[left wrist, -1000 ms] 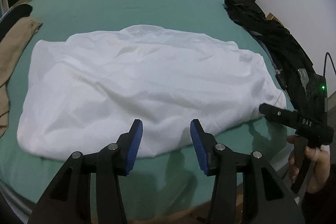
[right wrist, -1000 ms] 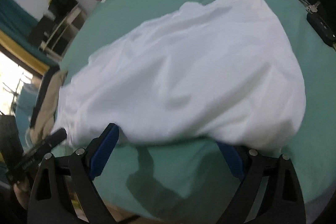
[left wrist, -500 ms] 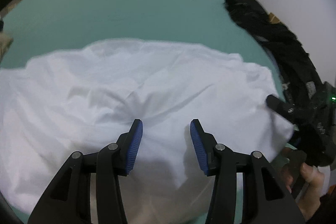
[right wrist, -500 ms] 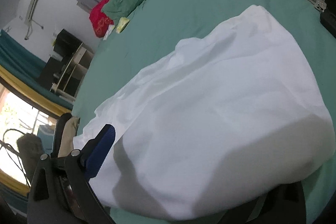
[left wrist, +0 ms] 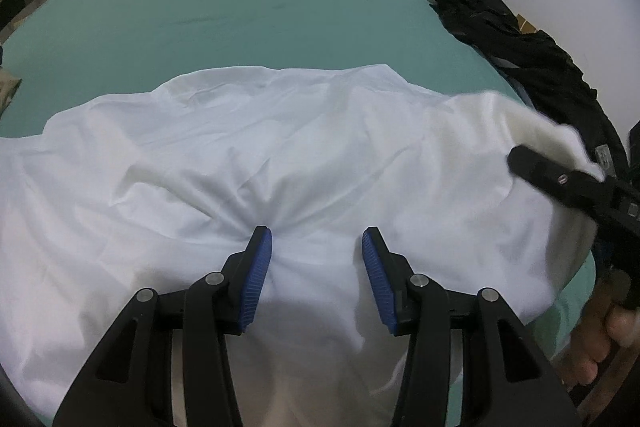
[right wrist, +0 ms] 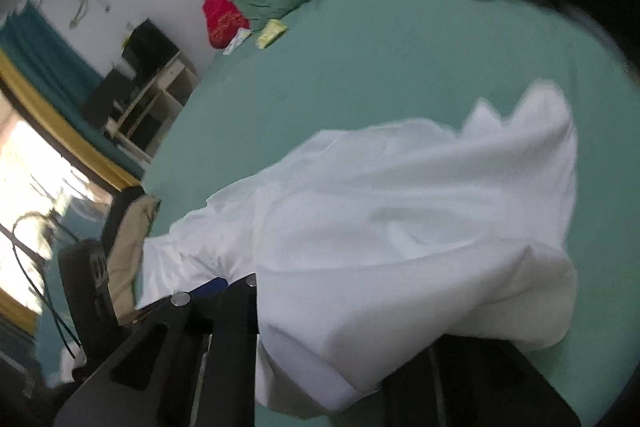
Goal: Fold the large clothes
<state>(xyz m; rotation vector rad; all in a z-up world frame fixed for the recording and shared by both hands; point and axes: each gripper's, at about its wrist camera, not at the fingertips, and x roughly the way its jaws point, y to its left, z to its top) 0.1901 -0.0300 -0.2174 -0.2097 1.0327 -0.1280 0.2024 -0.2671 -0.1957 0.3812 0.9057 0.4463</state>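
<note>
My left gripper (left wrist: 317,269) stands apart over the white garment (left wrist: 280,167) at lower centre; my right gripper (right wrist: 320,339) is cloth-draped, grip unclear.

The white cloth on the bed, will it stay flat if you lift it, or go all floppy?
Probably floppy: the white cloth already wrinkles and bunches by the left gripper. It likely sags too, since it drapes over the right gripper. It looks thin, so probably light.

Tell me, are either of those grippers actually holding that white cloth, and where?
The left gripper is open over the white garment, holding nothing. The right gripper appears to lift its right-hand edge, though cloth hides the jaws.
</note>
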